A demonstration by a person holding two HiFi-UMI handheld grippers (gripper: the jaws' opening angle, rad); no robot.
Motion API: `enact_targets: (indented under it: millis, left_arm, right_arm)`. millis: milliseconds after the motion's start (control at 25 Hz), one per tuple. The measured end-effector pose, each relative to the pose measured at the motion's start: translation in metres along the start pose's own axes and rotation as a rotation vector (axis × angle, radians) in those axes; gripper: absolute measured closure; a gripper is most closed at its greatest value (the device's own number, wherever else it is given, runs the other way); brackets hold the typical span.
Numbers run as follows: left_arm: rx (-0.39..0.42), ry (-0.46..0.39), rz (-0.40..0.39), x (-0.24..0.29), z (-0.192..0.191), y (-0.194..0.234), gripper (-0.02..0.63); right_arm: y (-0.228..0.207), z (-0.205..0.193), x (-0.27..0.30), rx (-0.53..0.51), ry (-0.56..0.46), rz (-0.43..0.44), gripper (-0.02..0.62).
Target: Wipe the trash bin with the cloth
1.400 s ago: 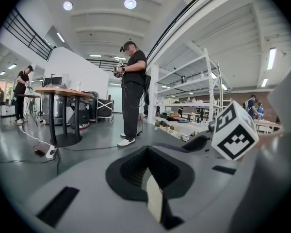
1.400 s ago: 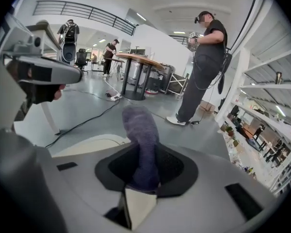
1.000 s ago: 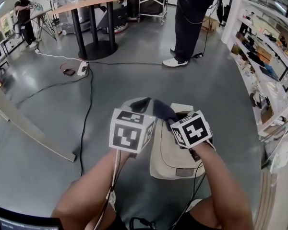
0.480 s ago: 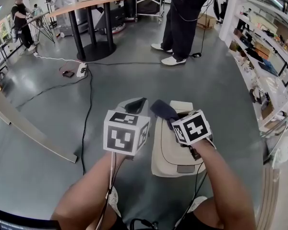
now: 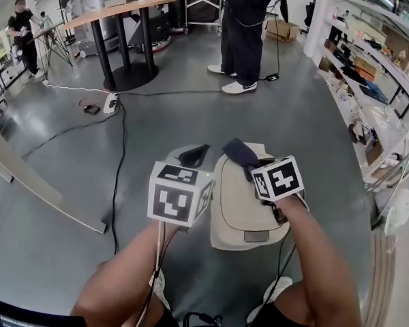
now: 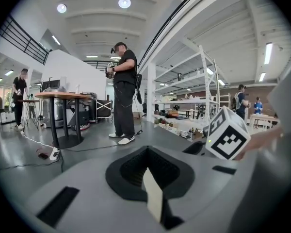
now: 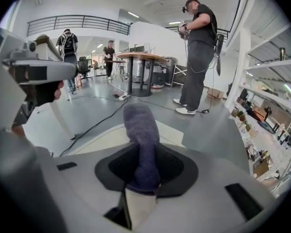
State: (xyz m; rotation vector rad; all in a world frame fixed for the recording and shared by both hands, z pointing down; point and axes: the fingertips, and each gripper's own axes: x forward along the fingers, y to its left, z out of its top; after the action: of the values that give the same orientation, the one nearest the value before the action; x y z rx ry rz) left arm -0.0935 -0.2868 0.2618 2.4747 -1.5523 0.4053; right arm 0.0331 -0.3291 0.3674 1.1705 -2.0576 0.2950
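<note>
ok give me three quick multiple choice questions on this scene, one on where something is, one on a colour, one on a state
1. Where does the trash bin stand?
A. on a table top
B. on the floor, under the right gripper
C. on a shelf

2. What colour is the cloth?
A. white
B. dark purple-blue
C. bright yellow

3. How do the right gripper's jaws stand?
A. wide apart, with nothing between them
B. shut on the cloth
C. shut on a cable

Answers:
1 B: the head view shows the beige bin on the grey floor, right below that gripper.
2 B: both the head view and the right gripper view show the cloth dark purple-blue.
3 B: the right gripper view shows the cloth pinched between the jaws, with its free end sticking out in front of them.
</note>
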Motion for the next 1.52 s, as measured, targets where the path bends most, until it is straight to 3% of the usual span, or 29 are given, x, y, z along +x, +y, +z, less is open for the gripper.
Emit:
enact_targets:
  millis: [760, 1200, 1400, 1520]
  left_arm:
    - [0.004, -0.019, -0.048, 0.004, 0.003, -0.035, 0.607]
    - [0.011, -0.013, -0.047, 0.006, 0.004, -0.037, 0.607]
    - [0.014, -0.015, -0.041, 0.002, 0.004, -0.032, 0.607]
    - [0.018, -0.026, -0.039, -0.008, 0.007, -0.029, 0.609]
  right_arm:
    - [-0.075, -0.051, -0.026, 0.06, 0.053, -0.16, 0.492]
    - [-0.08, -0.053, -0.033, 0.196, 0.03, -0.127, 0.492]
    - [-0.046, -0.029, -0.042, 0.134, -0.017, -0.069, 0.492]
    - [-0.014, -0.015, -0.049, 0.125, -0.04, 0.013, 0.492]
